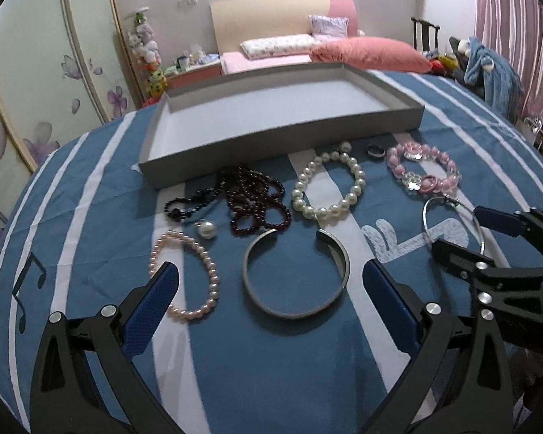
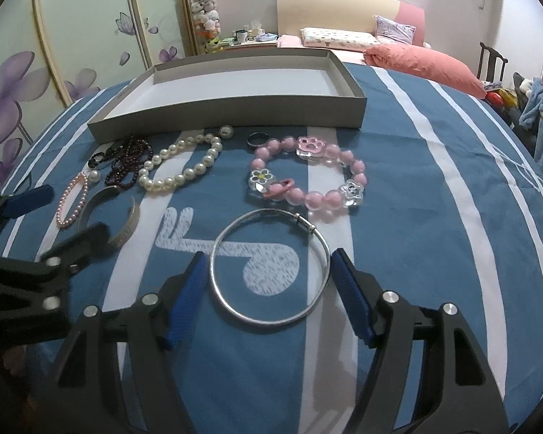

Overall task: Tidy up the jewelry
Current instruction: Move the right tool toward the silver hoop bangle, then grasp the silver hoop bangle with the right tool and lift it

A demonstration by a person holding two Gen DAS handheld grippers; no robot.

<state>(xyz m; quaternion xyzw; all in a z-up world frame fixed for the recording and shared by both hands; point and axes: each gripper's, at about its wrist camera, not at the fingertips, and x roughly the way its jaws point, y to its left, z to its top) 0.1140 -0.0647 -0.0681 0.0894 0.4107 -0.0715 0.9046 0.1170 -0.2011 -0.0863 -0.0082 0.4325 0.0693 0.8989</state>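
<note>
1. Right wrist view: thin silver bangle (image 2: 271, 267) flat on the blue striped bedspread (image 2: 416, 217), lying between the blue pads of the right gripper (image 2: 268, 289), near side of the grey tray (image 2: 235, 115).
2. Right fingers apart, one pad just beside each flank of the hoop; contact not clear enough to call, so no grip taken as made.
3. Likely stiff, light and slick: round metal wire, prone to skate or flip up under a squeeze. Best taken across the rim on opposite sides, low against the cloth, clear of the small clasp at the far edge.
4. Soft bedding beneath should give a little, so pads can press down around the wire.
5. Left wrist view: left gripper (image 1: 271, 289) spread wide over the broad open metal cuff (image 1: 296, 273), clamped on nothing; pink pearl bracelet (image 1: 195, 275) beside the left pad.
6. Both grippers pitched steeply down toward the bed, side by side, right one seen at the right edge (image 1: 488, 238).
7. Tray bare inside; nothing sorted yet, by the look of it.
</note>
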